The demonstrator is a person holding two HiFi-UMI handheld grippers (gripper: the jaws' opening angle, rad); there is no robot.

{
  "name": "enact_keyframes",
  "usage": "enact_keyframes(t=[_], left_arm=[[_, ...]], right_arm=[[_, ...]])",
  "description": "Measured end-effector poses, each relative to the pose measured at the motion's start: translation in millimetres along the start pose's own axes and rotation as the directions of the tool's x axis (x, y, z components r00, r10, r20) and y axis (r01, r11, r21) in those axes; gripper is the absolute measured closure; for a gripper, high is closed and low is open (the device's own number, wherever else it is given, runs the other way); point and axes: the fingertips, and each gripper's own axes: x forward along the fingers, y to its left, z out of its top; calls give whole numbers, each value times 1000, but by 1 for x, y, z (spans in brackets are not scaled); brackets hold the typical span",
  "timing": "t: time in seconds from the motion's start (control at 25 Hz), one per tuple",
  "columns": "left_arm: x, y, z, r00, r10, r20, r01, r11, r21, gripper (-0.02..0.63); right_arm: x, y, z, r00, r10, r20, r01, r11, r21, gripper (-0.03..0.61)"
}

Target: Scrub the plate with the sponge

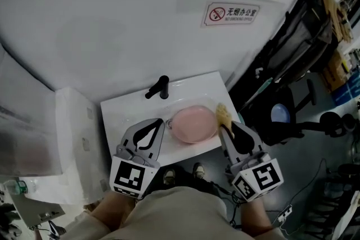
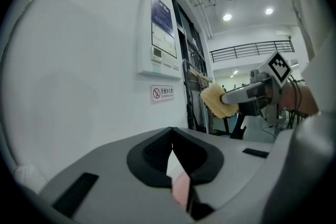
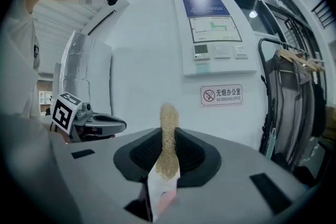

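Currently the left gripper [image 1: 162, 122] is hovering with its jaws pressed together on nothing, just beside the left rim of the round pink plate [image 1: 194, 123], which is lying in the white rectangular sink [image 1: 126, 108]. Further right, the right gripper [image 1: 226, 125] is clamping the yellow fibrous sponge [image 1: 223, 114] by the plate's right edge. Scrubbing well probably means steadying the rim, then sweeping the sponge flat across.
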Motion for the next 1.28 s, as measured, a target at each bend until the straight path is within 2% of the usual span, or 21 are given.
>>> enact_keyframes(t=[0.28, 0.4, 0.52, 0.68, 0.8, 1.08, 1.28], left_arm=[[34, -5, -5, 997, 57, -61, -58, 998, -6, 607], [48, -9, -2, 997, 65, -52, -69, 995, -77, 607], [59, -7, -6, 994, 88, -67, -97, 985, -145, 607], [72, 9, -26, 975, 176, -138, -197, 967, -160, 607], [82, 18, -43, 958, 201, -205, -237, 956, -172, 607], [109, 30, -92, 919, 181, -350, -260, 946, -192, 604], [124, 32, -129, 903, 107, -415, -244, 925, -292, 554]], right_arm=[[27, -35, -10, 994, 102, -25, -101, 994, 44, 500], [41, -47, -15, 985, 169, -43, -166, 984, 58, 500], [54, -58, -19, 965, 256, -50, -249, 961, 123, 502], [77, -71, -27, 943, 323, -86, -311, 941, 132, 502], [95, -76, -38, 922, 368, -123, -354, 927, 121, 502], [142, -79, -75, 868, 433, -243, -434, 899, 52, 502], [173, -70, -116, 830, 456, -322, -463, 884, 60, 502]])
